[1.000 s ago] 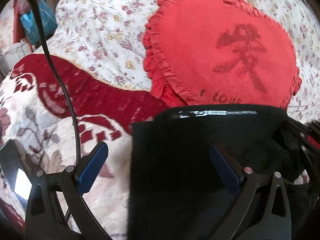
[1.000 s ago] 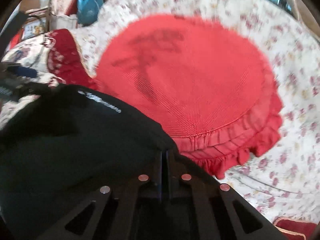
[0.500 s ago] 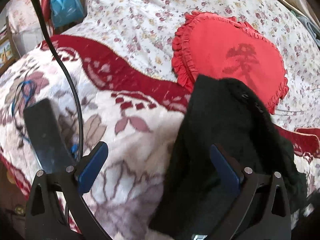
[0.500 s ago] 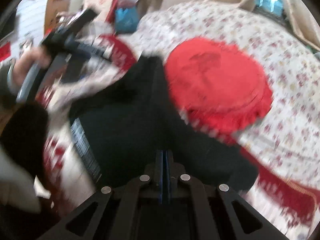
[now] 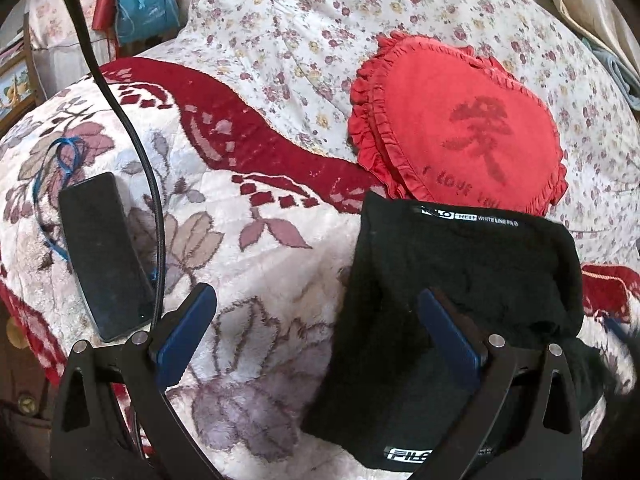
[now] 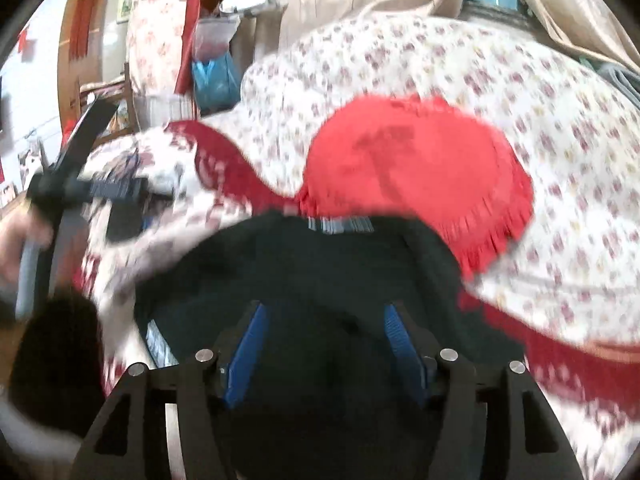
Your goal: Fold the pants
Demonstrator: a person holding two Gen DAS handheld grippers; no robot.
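Note:
The black pants (image 5: 460,280) lie folded into a compact bundle on the floral blanket (image 5: 248,264), just below the red heart cushion (image 5: 460,132). A white-lettered waistband label faces up at the far edge. My left gripper (image 5: 316,332) is open and empty, its right finger (image 5: 448,336) over the pants' left part. In the blurred right wrist view the pants (image 6: 320,272) lie right in front of my right gripper (image 6: 324,340), which is open with blue pads (image 6: 248,344) spread over the cloth.
A black phone (image 5: 100,256) and a black cable (image 5: 140,152) lie on the blanket at the left. A blue bag (image 5: 146,4) hangs beyond the bed. The left gripper (image 6: 80,188) and the hand holding it show at left in the right wrist view.
The right gripper was shut on the pants and has opened, letting them go. The pants have dropped into a flat folded bundle. Both grippers have pulled back from the cushion.

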